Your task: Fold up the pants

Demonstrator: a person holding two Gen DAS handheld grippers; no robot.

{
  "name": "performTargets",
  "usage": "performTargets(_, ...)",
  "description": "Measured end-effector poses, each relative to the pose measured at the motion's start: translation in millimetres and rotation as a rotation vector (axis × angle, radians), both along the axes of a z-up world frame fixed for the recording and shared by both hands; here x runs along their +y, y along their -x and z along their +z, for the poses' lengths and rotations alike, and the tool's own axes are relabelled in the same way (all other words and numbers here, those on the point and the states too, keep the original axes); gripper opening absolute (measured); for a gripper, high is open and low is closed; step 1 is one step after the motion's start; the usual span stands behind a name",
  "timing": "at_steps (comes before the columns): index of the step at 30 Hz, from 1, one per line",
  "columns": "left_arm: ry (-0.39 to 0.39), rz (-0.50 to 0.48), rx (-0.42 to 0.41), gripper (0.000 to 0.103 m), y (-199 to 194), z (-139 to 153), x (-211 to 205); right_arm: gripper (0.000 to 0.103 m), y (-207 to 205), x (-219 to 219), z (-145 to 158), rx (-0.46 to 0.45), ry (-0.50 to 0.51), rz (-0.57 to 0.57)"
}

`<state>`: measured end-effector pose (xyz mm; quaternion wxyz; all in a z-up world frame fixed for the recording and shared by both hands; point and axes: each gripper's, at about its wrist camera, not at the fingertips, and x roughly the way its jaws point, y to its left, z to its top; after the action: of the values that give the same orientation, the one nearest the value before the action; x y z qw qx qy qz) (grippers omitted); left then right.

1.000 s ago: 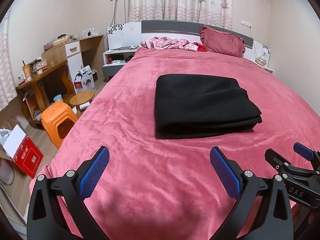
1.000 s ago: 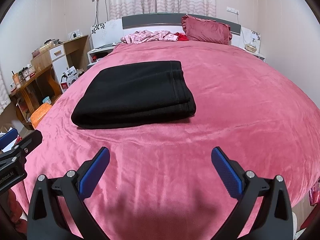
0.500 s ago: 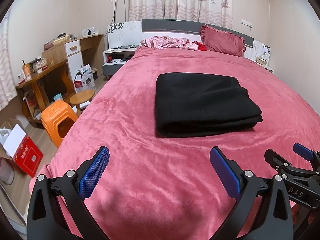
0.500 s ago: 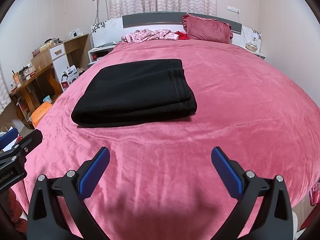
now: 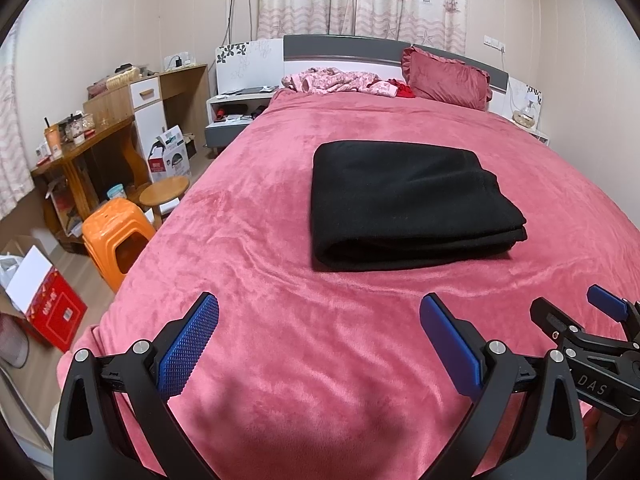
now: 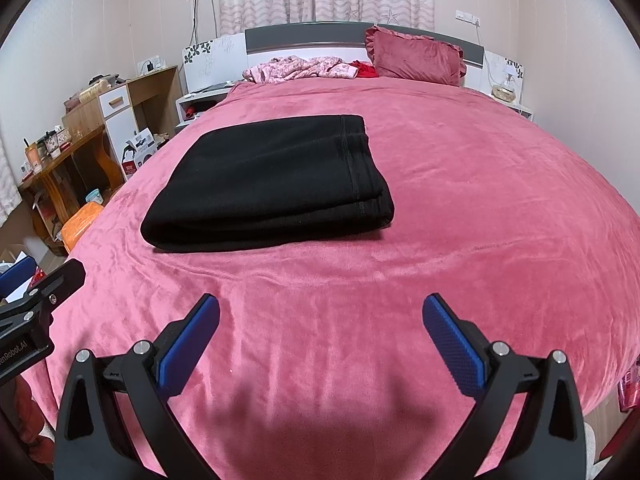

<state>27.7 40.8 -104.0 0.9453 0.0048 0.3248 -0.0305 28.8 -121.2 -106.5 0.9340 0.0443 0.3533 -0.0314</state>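
Both the left gripper [image 5: 319, 326] and right gripper [image 6: 320, 326] gape empty — folded pants [image 6: 272, 178] lie apart, their inner layers seemingly hidden.

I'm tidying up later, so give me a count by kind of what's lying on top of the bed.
Folded black pants: 1
Dark pink pillow: 1
Pink floral garment: 1
Red garment: 1
Total: 4

Bare pink bed [image 5: 320, 360] lies between both wide-open claws and the folded pants [image 5: 404, 204]. Only the right claw [image 5: 600, 312] flanks the left claw [image 5: 320, 340] nearby.
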Motion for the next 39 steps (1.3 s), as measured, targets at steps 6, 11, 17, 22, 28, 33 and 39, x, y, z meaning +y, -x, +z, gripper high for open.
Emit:
performTargets(6,-0.002,0.000,0.000,0.100,0,-1,-1,0.101,-1,-1,-2,0.005,0.001,0.001)
performTargets(11,-0.001,-0.002,0.005,0.100,0,-3,1,0.101,-1,-2,-3,0.007,0.001,0.002)
performTargets(17,0.003,-0.002,0.018,0.100,-1,-7,4,0.101,-2,-5,-6,0.016,-0.005,0.004)
performTargets(22,0.002,-0.003,0.018,0.100,-2,-7,5,0.101,-3,-6,-7,0.018,-0.005,0.007)
performTargets(28,0.005,-0.002,0.020,0.100,-2,-7,5,0.101,-3,-6,-7,0.020,-0.007,0.005)
performTargets(33,0.002,-0.004,0.023,0.100,-2,-8,4,0.101,-3,-6,-8,0.021,-0.007,0.006)
performTargets(39,0.002,-0.010,0.036,0.100,-4,-13,4,0.101,-6,-10,-12,0.031,-0.009,0.005)
